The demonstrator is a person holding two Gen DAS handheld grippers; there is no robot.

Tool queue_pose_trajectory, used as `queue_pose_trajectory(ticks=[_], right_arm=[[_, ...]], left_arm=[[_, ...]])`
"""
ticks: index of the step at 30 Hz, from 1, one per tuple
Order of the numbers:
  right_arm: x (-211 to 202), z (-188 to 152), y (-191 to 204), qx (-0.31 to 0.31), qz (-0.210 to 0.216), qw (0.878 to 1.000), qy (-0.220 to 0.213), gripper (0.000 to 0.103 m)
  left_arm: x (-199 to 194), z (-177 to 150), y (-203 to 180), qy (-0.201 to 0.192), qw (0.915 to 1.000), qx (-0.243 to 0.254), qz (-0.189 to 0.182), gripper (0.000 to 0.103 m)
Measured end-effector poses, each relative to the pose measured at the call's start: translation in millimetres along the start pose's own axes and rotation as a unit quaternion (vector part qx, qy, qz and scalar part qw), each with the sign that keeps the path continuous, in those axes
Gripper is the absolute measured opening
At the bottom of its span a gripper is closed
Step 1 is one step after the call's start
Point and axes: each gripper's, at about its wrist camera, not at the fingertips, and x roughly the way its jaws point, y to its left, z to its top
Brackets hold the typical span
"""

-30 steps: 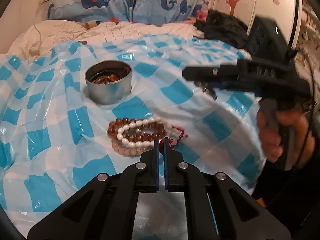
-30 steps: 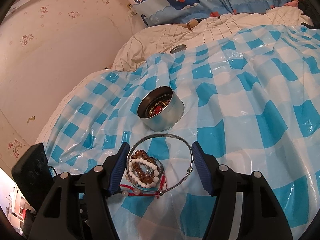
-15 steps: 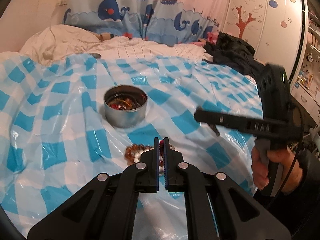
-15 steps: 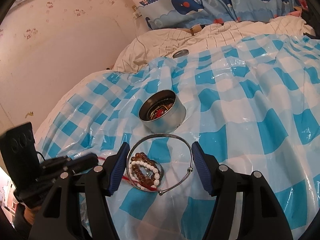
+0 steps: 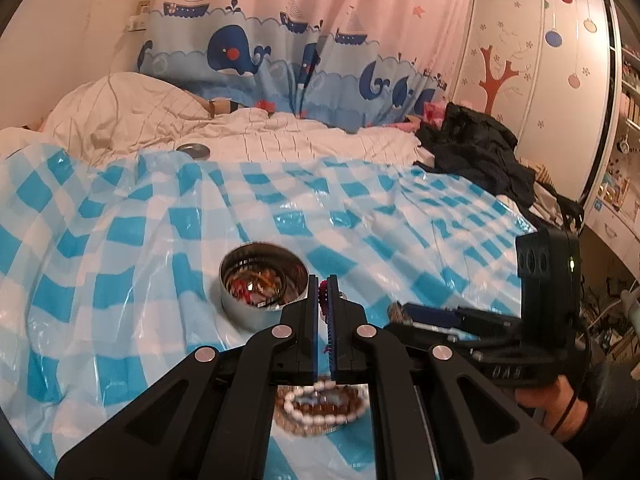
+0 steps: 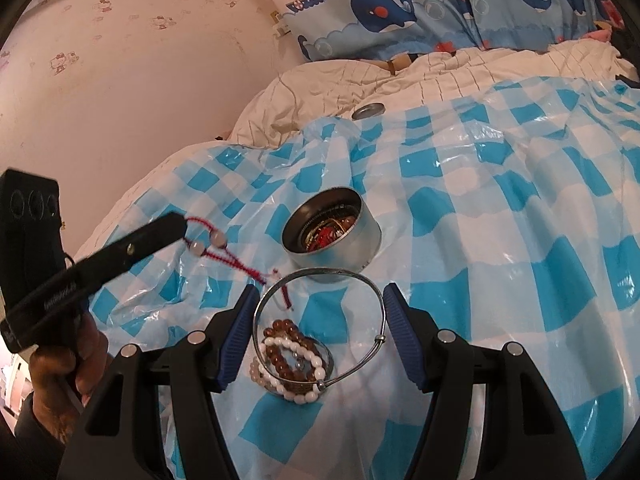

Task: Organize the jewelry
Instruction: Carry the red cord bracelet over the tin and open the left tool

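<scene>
A: Start on the left. What is the left gripper [image 6: 182,226] doing?

B: Its fingers are clenched on one end of a red cord bracelet [image 6: 224,254]. The cord hangs slack from the tips, lifted off the checked sheet [image 6: 500,240] on the bed, with two pale beads strung near the pinch and a loose tail trailing down.

A: How will that handle?

B: I'd judge it very light and limp. It will swing and sag, so the pinch on the cord itself is the right hold; the beads would likely roll out of the fingers.

A: And the tin?

B: The round metal tin [image 6: 332,236] sits open on the sheet, just beyond the cord's tail, already holding some jewelry. Its lid [image 6: 368,110] lies well apart, at the far edge of the sheet.

A: In the middle?

B: A pile of bead bracelets [image 6: 294,362], brown and white, lies on the sheet. They look smooth and round, probably slippery; taking hold across the string between beads seems safer.

A: And the right side?

B: The right gripper [image 6: 320,334] grips a thin silver bangle [image 6: 320,320], its fingers spread wide and pressing against the hoop's two sides. The bangle looks stiff but springy and slick, so too hard a squeeze could make it pop free.
</scene>
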Motion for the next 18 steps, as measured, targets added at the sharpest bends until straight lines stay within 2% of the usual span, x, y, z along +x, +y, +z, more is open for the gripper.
queue_pose_trajectory(ticks=[11,18], right_arm=[[10,18,5,-0.011,0.007,1.000,-0.008,0.062],[29,48,9,-0.036,0.002,0.999,-0.020,0.062]], left_arm=[[30,13,8,0.005,0.9999,-0.016,0.002,0.003],[59,25,30,0.002,0.9991,-0.041,0.004,0.003]])
